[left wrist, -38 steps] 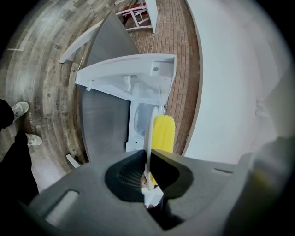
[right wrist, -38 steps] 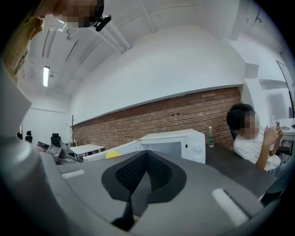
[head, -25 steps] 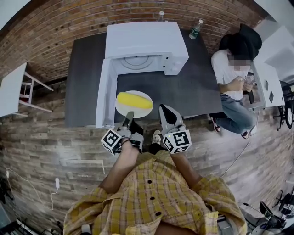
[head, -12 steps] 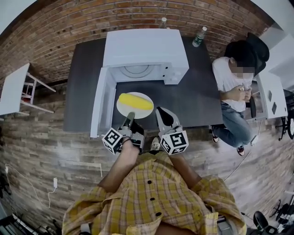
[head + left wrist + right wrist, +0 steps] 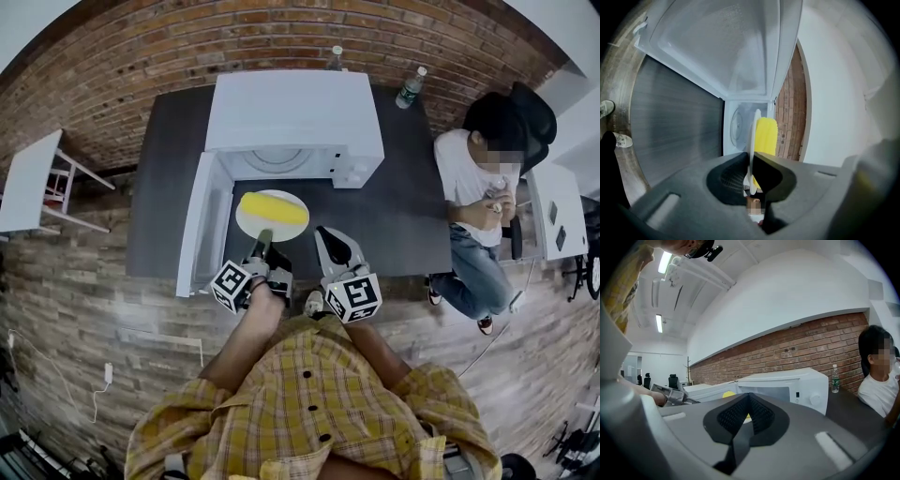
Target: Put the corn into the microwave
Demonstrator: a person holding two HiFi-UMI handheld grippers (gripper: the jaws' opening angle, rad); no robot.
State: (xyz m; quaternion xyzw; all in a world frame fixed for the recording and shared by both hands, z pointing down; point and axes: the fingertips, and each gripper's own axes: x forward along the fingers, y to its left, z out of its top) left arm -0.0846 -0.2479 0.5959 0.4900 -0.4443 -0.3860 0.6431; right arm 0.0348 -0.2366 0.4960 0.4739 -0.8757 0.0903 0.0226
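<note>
A yellow corn cob [image 5: 273, 207] lies on a white plate [image 5: 292, 226] just in front of the open white microwave [image 5: 295, 108]. My left gripper [image 5: 264, 235] is shut on the plate's near rim. In the left gripper view the plate [image 5: 753, 136] runs edge-on between the jaws of the left gripper [image 5: 751, 161], with the corn [image 5: 766, 135] on its right face and the microwave cavity [image 5: 738, 124] straight behind. My right gripper [image 5: 324, 236] sits beside the plate on the right, shut and holding nothing; its pads meet in the right gripper view [image 5: 747, 405].
The microwave door [image 5: 197, 225] swings open to the left over the dark table [image 5: 403, 206]. Two bottles [image 5: 411, 87] [image 5: 335, 58] stand at the back. A seated person [image 5: 478, 159] is at the table's right end. A white side table [image 5: 28, 178] stands left.
Both grippers have moved forward towards the microwave, and the plate with the corn has come closer to the cavity opening. Neither grip has changed.
</note>
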